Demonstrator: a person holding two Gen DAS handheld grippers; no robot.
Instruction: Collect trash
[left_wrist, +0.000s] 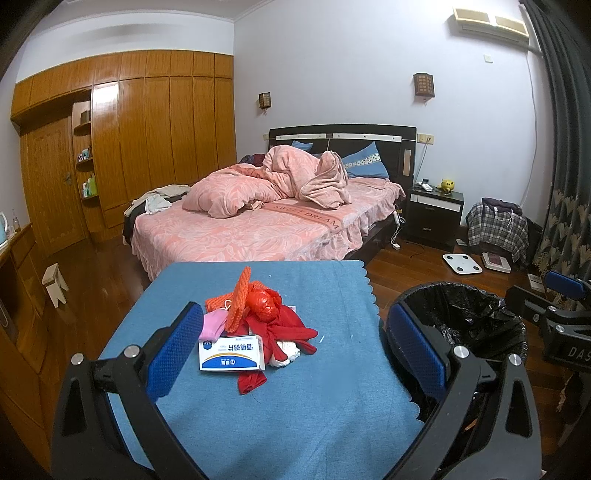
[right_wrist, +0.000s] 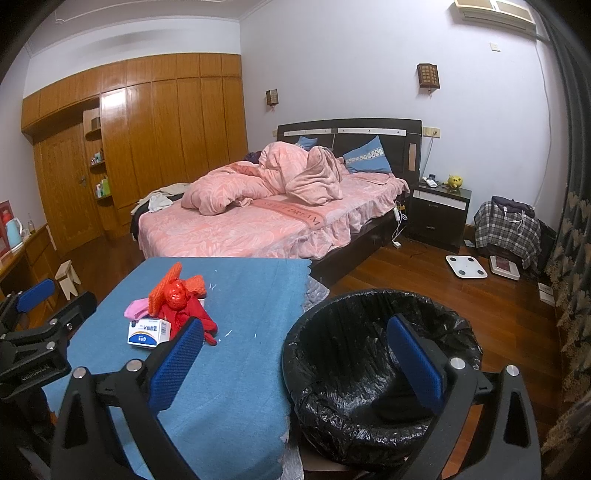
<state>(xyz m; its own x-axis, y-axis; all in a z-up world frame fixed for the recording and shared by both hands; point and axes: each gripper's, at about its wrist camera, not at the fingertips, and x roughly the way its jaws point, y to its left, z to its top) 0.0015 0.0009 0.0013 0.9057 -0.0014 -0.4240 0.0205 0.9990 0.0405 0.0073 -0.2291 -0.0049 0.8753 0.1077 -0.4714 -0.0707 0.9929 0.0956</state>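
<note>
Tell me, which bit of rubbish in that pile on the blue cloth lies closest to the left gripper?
The white and blue carton. It lies at the pile's near edge, between the open left gripper fingers; the pink mask and red bag sit farther back.

Your white wad (left_wrist: 286, 355) sits mostly buried under the red cloth (left_wrist: 284, 328). Box (left_wrist: 232, 352) print too small to read. Bin (left_wrist: 476, 317) bottom hidden in both views.

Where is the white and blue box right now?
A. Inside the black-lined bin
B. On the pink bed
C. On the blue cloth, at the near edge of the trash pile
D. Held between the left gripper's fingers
C: the box lies on the blue cloth against the trash pile, outside the bin, with neither gripper touching it.
</note>
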